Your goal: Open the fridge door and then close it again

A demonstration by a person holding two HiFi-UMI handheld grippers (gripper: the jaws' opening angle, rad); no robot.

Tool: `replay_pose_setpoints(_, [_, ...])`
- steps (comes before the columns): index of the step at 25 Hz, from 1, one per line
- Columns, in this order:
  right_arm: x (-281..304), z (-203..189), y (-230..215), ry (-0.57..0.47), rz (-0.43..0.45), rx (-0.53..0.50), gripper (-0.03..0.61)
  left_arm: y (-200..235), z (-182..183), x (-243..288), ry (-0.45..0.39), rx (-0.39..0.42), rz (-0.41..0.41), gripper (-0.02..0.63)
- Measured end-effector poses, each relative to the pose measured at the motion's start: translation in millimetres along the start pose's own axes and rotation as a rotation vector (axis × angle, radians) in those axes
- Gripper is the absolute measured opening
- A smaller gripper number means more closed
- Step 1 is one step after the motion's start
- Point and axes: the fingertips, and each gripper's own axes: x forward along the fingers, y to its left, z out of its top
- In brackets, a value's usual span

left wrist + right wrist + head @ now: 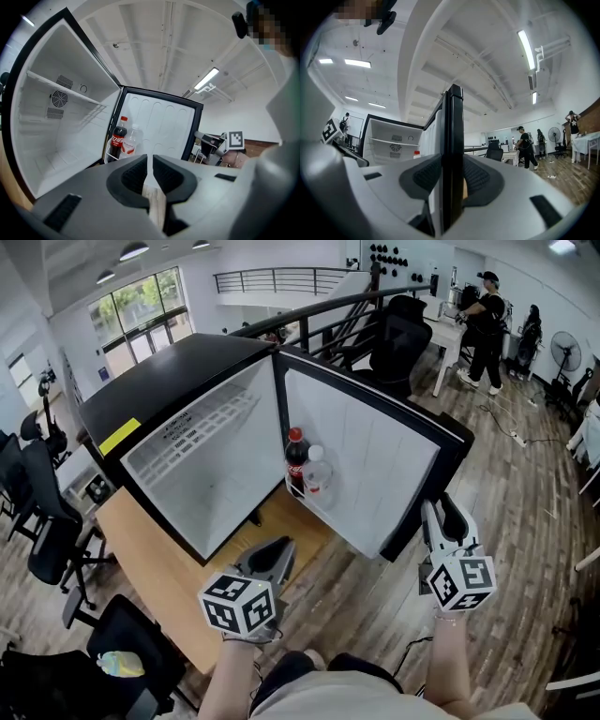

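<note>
Presently: fridge (178,381), black, on wooden bench (150,559), its door (366,456) swung wide open. Door shelf: cola bottle (294,457) and water bottle (317,474), upright, side by side. Right tool (441,510) pinching the door's free edge. Left tool (277,554) empty, jaws a slit apart, low before the open fridge.

Noted a matt black shell on the fridge (169,381), with smooth, faintly glossy white plastic lining its inside and the fridge door (366,456). Found clear, shiny plastic in the cola bottle (295,460) and water bottle (318,476). Saw pale, smooth wood on the tabletop (159,568) and grained planks on the floor (525,521). Made out matt grey plastic and ribbed black pads (133,174) on the left tool (274,554) and right tool (444,517).
</note>
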Motion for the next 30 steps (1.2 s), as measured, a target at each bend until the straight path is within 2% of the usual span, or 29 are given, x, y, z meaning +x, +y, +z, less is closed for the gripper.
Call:
replay_pose_setpoints(9, [-27, 1, 50, 0.027, 0.089, -0.024, 0.117, 10, -11, -36, 0.005, -0.02, 0.002, 0.038])
replay_pose_setpoints(11, [-33, 2, 60, 0.032, 0.092, -0.019, 0.075, 13, -12, -47, 0.008, -0.026, 0.005, 0.038])
replay_pose_setpoints(17, [-45, 6, 95, 0.051, 0.126, -0.011, 0.083, 22, -19, -83, 0.014, -0.051, 0.032, 0.038])
replay_pose_setpoints(27, [-56, 6, 159, 0.075, 0.278, -0.029, 0.078, 28, -31, -118, 0.014, -0.071, 0.038, 0.038])
replay_pose_setpoints(28, [-56, 4, 164, 0.095, 0.292, -0.043, 0.073, 28, -31, -120, 0.011, -0.069, 0.039, 0.038])
replay_pose_setpoints(29, [-57, 0, 171, 0.124, 0.308, -0.065, 0.008, 27, -31, -122, 0.008, -0.069, 0.041, 0.038])
replay_pose_setpoints(30, [-58, -4, 179, 0.153, 0.33, -0.091, -0.002, 27, -31, -125, 0.005, -0.072, 0.042, 0.038])
